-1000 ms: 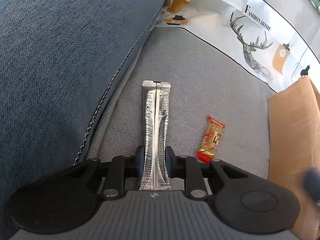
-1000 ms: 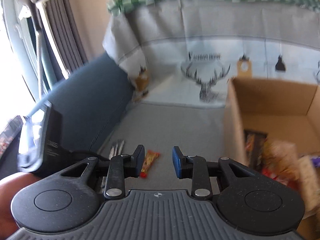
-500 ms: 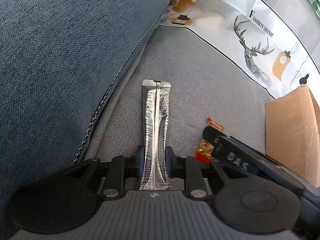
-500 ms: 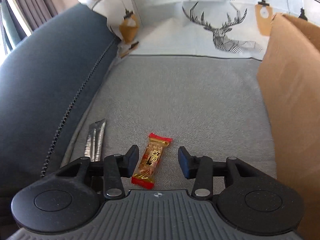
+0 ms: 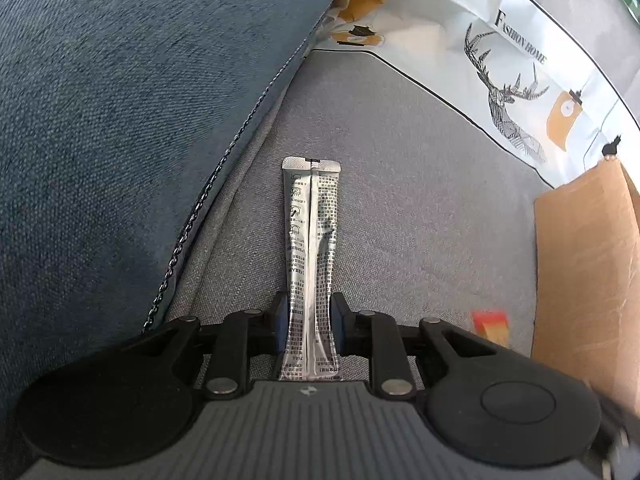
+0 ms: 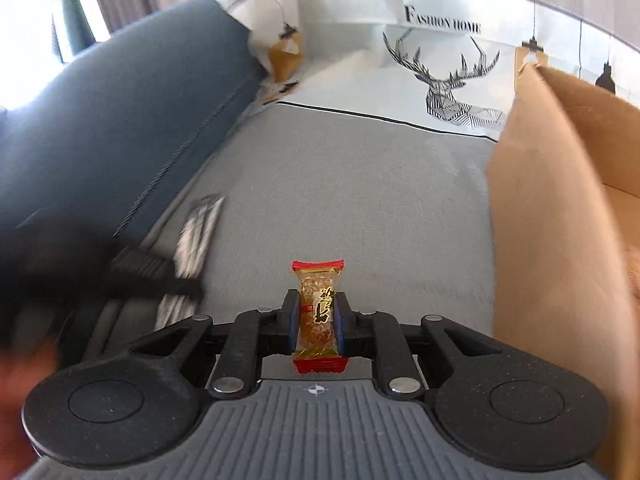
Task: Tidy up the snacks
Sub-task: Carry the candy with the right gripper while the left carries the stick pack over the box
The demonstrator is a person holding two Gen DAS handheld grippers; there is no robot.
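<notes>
A long silver stick pack (image 5: 310, 220) lies lengthwise on the grey sofa seat (image 5: 420, 208), and my left gripper (image 5: 308, 312) is shut on its near end. A small red-and-gold wrapped snack (image 6: 318, 280) stands between the blue pads of my right gripper (image 6: 318, 314), whose jaws are closing tight on it with both pads pressing its sides. In the left wrist view that snack (image 5: 490, 324) is a blurred red-orange patch beside the cardboard box (image 5: 580, 260). The right wrist view shows the silver pack (image 6: 200, 224) blurred at the left.
The open cardboard box (image 6: 560, 200) stands at the right on the seat. A blue back cushion (image 5: 120, 120) rises along the left. A white cloth printed with a deer (image 5: 504, 92) covers the far end of the sofa.
My right gripper came down over the red-and-gold snack, opened wider, then closed on it. In the left wrist view the snack has shifted towards the box. The left gripper kept still.
</notes>
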